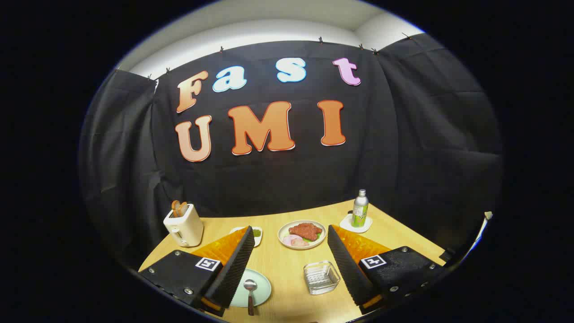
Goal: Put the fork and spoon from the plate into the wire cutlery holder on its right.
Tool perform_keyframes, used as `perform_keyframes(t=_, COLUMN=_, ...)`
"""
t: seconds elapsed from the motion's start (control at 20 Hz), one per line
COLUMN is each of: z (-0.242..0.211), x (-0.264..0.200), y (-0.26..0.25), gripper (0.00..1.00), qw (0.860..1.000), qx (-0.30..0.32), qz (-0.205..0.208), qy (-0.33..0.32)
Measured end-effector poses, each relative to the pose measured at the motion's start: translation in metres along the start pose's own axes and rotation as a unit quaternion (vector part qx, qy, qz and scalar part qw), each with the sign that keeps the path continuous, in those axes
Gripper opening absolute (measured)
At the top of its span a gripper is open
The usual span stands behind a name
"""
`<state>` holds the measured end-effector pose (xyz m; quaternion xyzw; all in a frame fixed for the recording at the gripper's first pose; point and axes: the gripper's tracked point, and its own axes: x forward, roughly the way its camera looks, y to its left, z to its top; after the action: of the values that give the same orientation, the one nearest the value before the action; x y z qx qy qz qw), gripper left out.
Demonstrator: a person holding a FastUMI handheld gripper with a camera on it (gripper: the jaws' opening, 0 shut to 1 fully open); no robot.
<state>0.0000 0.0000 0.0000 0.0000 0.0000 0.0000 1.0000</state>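
Jaws stood spread wide above the counter (287, 264), gripping nothing. Between them lay the spoon (250, 289) on a pale plate (262, 287), with the clear cutlery holder (321, 277) to its right. Beyond sat a food plate (301, 234), toaster (183, 224) and bottle (360, 208).

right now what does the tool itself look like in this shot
The tool has two long wedge-shaped fingers faced with ribbed, foam-like pads. Each finger rides on a black block fastened with small silver screws, and each block carries a square black-and-white marker tag. The fingers are spread apart, empty, over a wooden table.
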Motion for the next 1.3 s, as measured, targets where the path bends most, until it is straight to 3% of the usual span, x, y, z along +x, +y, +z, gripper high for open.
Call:
perform_keyframes(t=0.7, z=-0.032, x=0.008, y=0.043, gripper=0.98, qw=0.999, qx=-0.031, qz=0.016, qy=0.029)
perform_keyframes(t=1.0, z=-0.111, x=0.024, y=0.072, gripper=0.98, qw=0.992, qx=-0.056, qz=0.032, qy=0.111)
perform_keyframes(t=1.3, z=-0.217, x=0.037, y=0.088, gripper=0.98, qw=0.965, qx=-0.081, qz=0.042, qy=0.247)
